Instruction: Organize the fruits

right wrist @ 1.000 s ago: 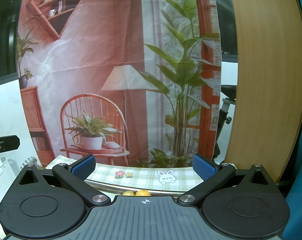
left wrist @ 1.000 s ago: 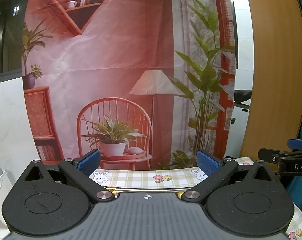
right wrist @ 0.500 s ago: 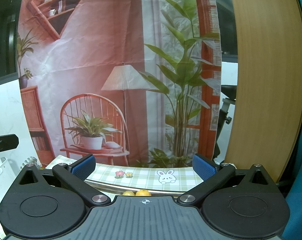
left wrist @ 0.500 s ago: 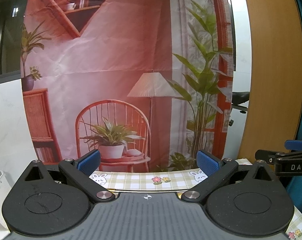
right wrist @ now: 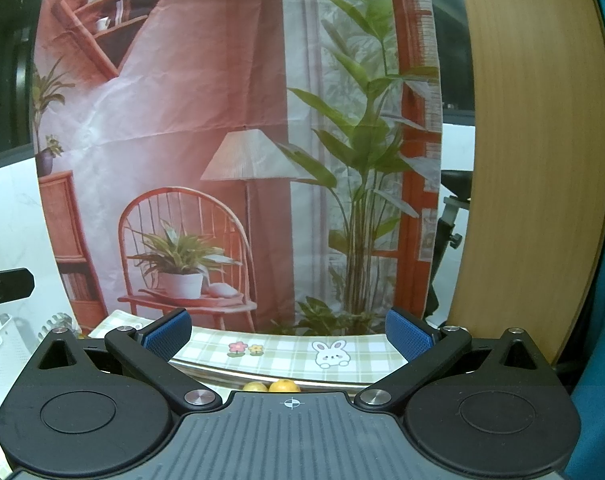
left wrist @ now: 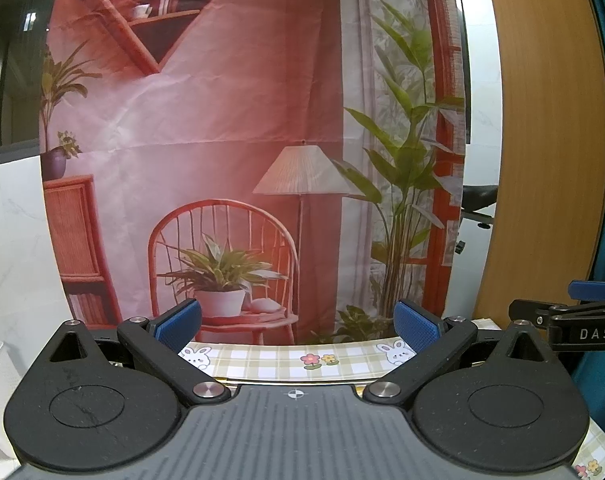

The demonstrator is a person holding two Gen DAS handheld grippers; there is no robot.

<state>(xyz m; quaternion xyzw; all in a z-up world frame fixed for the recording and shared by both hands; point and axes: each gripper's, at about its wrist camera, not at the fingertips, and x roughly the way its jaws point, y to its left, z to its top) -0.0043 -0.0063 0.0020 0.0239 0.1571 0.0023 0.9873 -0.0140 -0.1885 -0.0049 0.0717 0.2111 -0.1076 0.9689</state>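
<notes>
Both grippers wide open, holding nothing, above the tabletop's near edge

Left gripper (left wrist: 298, 326) and right gripper (right wrist: 288, 330) face the far backdrop (right wrist: 222, 120); two fruits (right wrist: 272, 386) peek out just below the right gripper, on the checked tabletop (right wrist: 286, 354).

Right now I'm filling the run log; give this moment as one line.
left gripper: open, empty | right gripper: open, empty | fruits: two, partly hidden below right gripper | tablecloth: checked | phase: pre-grasp
</notes>
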